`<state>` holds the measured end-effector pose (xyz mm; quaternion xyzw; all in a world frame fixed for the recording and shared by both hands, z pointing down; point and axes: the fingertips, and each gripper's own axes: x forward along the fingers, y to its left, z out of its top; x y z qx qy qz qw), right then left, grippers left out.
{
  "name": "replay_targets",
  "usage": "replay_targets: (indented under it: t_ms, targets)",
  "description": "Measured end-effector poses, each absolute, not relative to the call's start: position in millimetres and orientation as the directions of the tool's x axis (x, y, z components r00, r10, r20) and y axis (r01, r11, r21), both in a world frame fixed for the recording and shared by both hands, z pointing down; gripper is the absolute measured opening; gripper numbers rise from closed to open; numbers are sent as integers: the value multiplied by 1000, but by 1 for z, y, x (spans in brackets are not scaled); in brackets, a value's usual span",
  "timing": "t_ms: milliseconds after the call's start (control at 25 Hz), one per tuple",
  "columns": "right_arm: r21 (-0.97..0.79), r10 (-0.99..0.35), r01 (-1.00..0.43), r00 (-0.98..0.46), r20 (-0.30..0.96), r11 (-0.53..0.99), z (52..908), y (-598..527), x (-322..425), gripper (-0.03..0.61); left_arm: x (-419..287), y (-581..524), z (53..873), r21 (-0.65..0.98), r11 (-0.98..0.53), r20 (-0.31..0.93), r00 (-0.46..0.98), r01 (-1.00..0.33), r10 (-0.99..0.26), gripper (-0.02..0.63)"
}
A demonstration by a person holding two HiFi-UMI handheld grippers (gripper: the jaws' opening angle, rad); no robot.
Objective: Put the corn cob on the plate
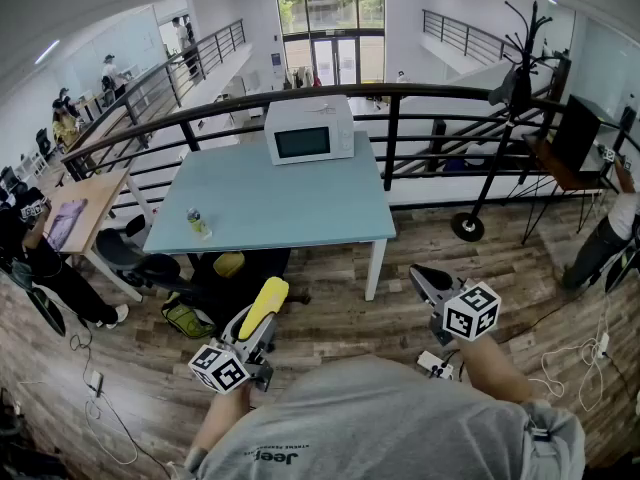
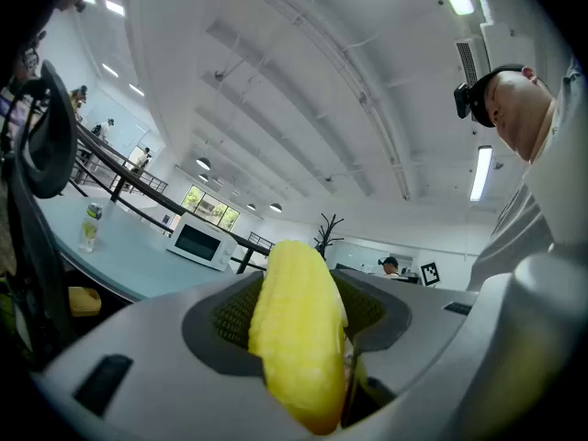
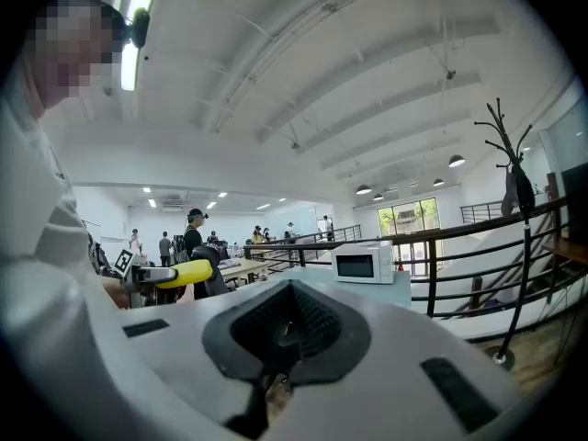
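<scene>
Nearest, the left gripper (image 1: 250, 336) is clamped on the yellow corn cob (image 1: 266, 302), which sticks out past its jaws above the wood floor (image 1: 400, 313). Beside it, the right gripper (image 1: 425, 280) has its jaws together with nothing between them. Ahead, a yellow bag (image 1: 229, 264) and a black chair (image 1: 130, 253) crowd the near left of the pale blue table (image 1: 290, 203). A bottle (image 1: 198, 223) stands near its front left corner, a white microwave (image 1: 308, 129) at its far edge. Behind runs a black railing (image 1: 392, 138).
</scene>
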<state>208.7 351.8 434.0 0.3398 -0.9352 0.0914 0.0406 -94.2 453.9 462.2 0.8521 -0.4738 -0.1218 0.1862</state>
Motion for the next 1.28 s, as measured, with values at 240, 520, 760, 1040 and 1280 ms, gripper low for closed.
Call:
replay_targets:
  t_ms: [240, 520, 760, 1040, 1280]
  targets:
    - [-147, -623, -636, -771, 132, 757, 433, 352, 220, 15, -80, 454, 460, 431, -487, -30, 527, -760, -849, 236]
    - [-171, -614, -628, -778, 132, 759, 436, 349, 235, 15, -63, 458, 458, 429, -479, -35, 516, -766, -856, 235]
    - [-231, -609, -620, -783, 127, 750, 438, 346, 255, 17, -43, 462, 463, 444, -464, -30, 505, -767, -863, 235]
    - [-252, -590, -602, -797, 132, 758, 440, 347, 291, 17, -3, 457, 464, 455, -463, -20, 511, -761, -859, 235]
    - [-268, -575, -587, -808, 130, 764, 446, 345, 328, 17, 37, 449, 463, 463, -468, -19, 520, -753, -854, 235]
